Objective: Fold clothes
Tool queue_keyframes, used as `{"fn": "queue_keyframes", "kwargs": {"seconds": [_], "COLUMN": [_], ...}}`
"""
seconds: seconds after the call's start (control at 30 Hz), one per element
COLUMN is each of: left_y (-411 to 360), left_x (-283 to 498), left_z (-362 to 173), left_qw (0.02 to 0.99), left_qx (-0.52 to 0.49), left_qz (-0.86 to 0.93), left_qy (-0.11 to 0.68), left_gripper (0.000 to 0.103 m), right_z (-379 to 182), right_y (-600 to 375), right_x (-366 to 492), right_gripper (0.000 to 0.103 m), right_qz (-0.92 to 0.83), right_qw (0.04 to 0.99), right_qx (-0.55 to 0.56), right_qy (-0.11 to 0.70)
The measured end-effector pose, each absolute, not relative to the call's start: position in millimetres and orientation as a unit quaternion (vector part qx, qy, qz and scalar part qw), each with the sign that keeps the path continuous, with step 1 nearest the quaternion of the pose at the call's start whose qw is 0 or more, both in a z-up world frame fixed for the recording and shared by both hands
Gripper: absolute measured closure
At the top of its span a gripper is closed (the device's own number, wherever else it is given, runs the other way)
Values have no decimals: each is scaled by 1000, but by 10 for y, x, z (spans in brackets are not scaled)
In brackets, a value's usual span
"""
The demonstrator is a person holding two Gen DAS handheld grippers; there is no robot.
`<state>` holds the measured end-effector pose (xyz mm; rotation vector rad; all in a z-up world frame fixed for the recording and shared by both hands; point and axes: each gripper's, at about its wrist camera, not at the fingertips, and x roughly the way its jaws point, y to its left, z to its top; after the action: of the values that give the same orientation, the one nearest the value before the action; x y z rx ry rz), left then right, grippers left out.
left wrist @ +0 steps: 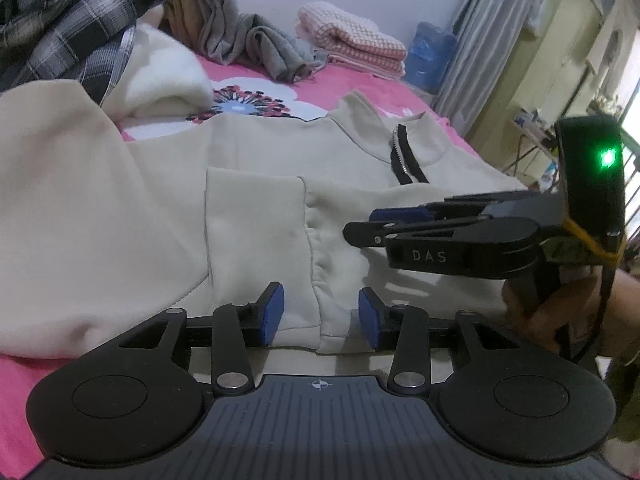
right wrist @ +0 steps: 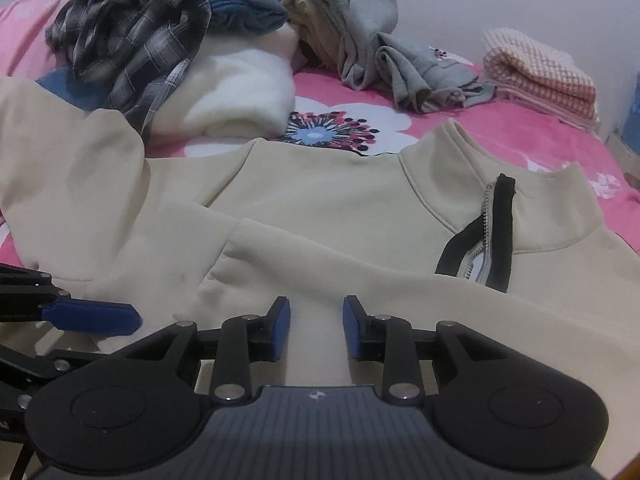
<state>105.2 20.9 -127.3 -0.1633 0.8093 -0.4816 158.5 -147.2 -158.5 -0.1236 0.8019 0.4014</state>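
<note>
Writing: I read "DAS" on my right claw (left wrist: 362, 226).
Sweatshirt (right wrist: 320, 200): under both claws.
Left claw (left wrist: 321, 316): open.
Right claw: open.

Your left black two-finger gripper with blue pads (left wrist: 321, 316) points downward, jaws parted. Your right black two-finger gripper with blue pads (right wrist: 316, 328) does likewise. Your hand (left wrist: 560, 312) grips the right handle.

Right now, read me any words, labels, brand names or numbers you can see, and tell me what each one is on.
"DAS": pale raised letters on the black side of the right gripper, seen from the left wrist view.
No other text is readable. The cream sweatshirt shows no print or label. The small round marks on both gripper bodies are symbols, not letters. Items on the far shelves are too small and blurred to read.
</note>
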Motion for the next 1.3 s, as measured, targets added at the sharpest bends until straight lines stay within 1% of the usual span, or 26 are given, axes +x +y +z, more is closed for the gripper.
{"fn": "queue_keyframes", "kwargs": {"seconds": [0.07, 0.13, 0.5, 0.57, 0.63, 0.83, 0.9, 0.93, 0.97, 1.03, 1.1, 1.17, 1.23, 1.27, 1.3], "left_y": [214, 216, 234, 218, 204, 180, 180, 177, 169, 151, 128, 88, 46, 25, 3], "left_x": [1055, 1049, 1023, 984, 930, 802, 751, 721, 698, 653, 602, 573, 546, 533, 521], "left_z": [-1250, -1229, -1087, -1060, -1048, -1003, -975, -953, -933, -896, -867, -850, -842, -841, -839], "left_qw": [886, 885, 880, 878, 873, 863, 863, 865, 867, 871, 874, 875, 877, 878, 879], "left_qx": [-81, -79, -83, -83, -83, -65, -57, -50, -44, -33, -25, -15, -3, 4, 11], "left_qz": [-235, -236, -191, -185, -183, -163, -155, -151, -147, -138, -133, -128, -123, -120, -116], "left_qy": [391, 393, 426, 434, 446, 474, 477, 475, 473, 470, 467, 466, 464, 463, 461], "left_gripper": [55, 52, 49, 45, 43, 43, 43, 41, 38, 31, 26, 17, 12, 7, 6], "right_z": [-1590, -1587, -1540, -1543, -1552, -1526, -1445, -1399, -1340, -1226, -1139, -1119, -1189, -1249, -1336], "right_y": [-1491, -1479, -1400, -1398, -1384, -1313, -1290, -1286, -1295, -1326, -1360, -1384, -1399, -1406, -1411], "right_x": [1626, 1646, 1745, 1731, 1696, 1635, 1636, 1622, 1582, 1463, 1341, 1246, 1200, 1188, 1186], "right_gripper": [71, 70, 68, 68, 68, 67, 61, 53, 43, 33, 27, 21, 15, 12, 11], "right_qz": [193, 189, 177, 173, 166, 147, 143, 142, 142, 142, 137, 131, 125, 121, 117], "right_qw": [900, 899, 887, 888, 892, 898, 892, 889, 888, 893, 898, 900, 898, 896, 890], "right_qx": [-45, -43, -53, -52, -53, -71, -81, -83, -81, -77, -76, -78, -83, -86, -88], "right_qy": [389, 392, 424, 422, 416, 408, 421, 428, 429, 419, 411, 408, 413, 419, 431]}}
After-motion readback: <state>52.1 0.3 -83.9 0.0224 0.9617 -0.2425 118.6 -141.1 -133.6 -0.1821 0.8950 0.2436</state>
